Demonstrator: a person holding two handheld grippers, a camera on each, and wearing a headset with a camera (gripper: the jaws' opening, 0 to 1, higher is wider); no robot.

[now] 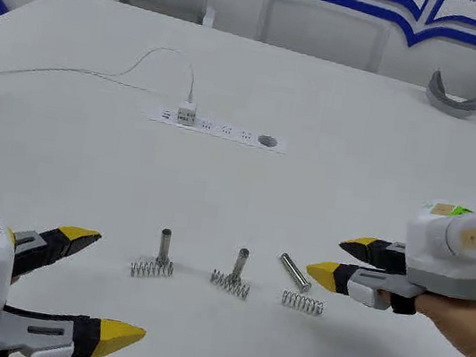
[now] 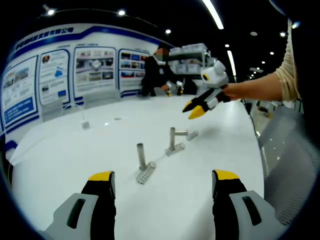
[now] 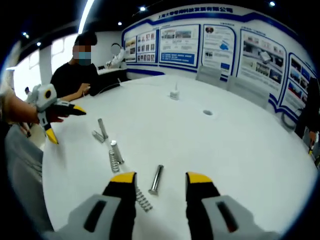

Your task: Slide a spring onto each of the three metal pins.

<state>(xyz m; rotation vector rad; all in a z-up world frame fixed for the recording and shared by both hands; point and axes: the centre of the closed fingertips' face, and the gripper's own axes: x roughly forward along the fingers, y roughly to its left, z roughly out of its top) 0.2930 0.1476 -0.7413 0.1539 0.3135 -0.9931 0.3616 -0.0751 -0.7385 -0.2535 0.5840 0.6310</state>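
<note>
**Fig. 1.** Left gripper (image 1: pixel 103 284) gaped wide, right gripper (image 1: pixel 341 259) narrower, both empty. 3 springs (image 1: pixel 230 283) lay on the table (image 1: pixel 219 185) beside 3 pins (image 1: pixel 241 263), 1 apparently lying flat. Springs looked light and squashy; a gentle mid-coil pinch seemed apt.

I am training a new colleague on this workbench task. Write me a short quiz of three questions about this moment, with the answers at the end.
1. True or false: one spring is already threaded onto a pin.
2. Seen from the head view, which pin lies flat on the table?
A. the left pin
B. the middle pin
C. the right pin
3. Fill in the missing word: the left gripper and the right gripper both hold nothing, and their jaws are ____.

Key
1. False: all three springs lie loose on the table.
2. C
3. open
</note>
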